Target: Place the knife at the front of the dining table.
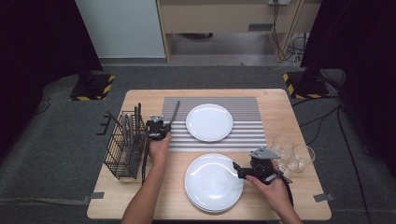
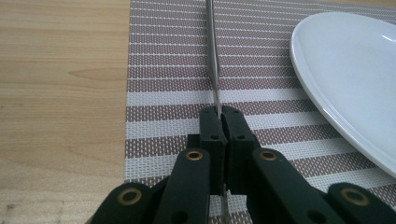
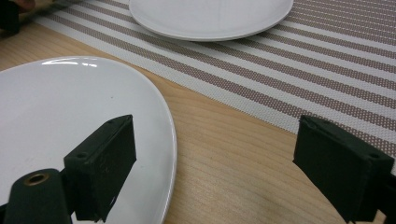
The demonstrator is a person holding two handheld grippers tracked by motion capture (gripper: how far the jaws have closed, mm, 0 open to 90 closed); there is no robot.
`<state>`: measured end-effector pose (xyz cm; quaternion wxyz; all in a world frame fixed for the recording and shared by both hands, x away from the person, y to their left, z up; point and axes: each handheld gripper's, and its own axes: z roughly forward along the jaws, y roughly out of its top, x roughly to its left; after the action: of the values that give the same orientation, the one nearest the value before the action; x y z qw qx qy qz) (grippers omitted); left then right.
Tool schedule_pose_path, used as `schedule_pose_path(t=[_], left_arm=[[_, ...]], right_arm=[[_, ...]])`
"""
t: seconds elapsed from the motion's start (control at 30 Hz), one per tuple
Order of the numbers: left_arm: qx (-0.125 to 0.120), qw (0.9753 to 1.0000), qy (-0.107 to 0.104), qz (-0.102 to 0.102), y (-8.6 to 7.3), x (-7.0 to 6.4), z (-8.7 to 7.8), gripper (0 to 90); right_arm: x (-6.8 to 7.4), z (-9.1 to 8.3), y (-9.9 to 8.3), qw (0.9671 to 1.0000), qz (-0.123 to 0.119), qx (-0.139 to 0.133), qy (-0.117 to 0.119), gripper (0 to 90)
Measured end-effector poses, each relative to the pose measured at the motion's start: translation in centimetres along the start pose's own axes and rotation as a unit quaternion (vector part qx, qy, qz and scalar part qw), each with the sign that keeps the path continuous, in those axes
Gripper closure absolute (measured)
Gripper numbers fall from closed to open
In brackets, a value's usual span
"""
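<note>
Left tongs (image 1: 164,129) pinch knife (image 2: 214,65), blade pointing away, left of far plate (image 1: 209,122); right tongs (image 3: 219,172) spread.

Lab/test setup, not a home: black curtains (image 1: 32,51), hazard-taped stand bases (image 1: 91,87), loose cables (image 1: 322,119) on grey carpet, taped-down desk (image 1: 140,98).

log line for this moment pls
left gripper shut on knife over striped placemat | right gripper open at near plate rim | far plate on placemat
</note>
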<state>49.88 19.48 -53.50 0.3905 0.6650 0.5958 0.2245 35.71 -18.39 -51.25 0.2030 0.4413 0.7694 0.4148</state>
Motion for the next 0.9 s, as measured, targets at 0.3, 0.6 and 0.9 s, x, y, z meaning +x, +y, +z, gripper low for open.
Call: schedule_pose_path(t=[0.3,0.6,0.9], left_arm=[[0.008,0.9999,-0.001,0.007,-0.02,-0.13,0.02,87.2],[0.024,0.9996,-0.016,0.006,0.19,-0.41,0.55,86.2],[0.028,0.9994,-0.016,0.01,0.28,-0.65,0.76,85.2]], right_arm=[[0.14,0.07,-0.03,1.0,-0.002,0.001,0.001,13.3],[0.13,0.08,-0.04,1.0,-0.001,0.002,0.0,13.2],[-0.07,0.0,-0.06,1.0,0.001,0.001,-0.001,13.3]])
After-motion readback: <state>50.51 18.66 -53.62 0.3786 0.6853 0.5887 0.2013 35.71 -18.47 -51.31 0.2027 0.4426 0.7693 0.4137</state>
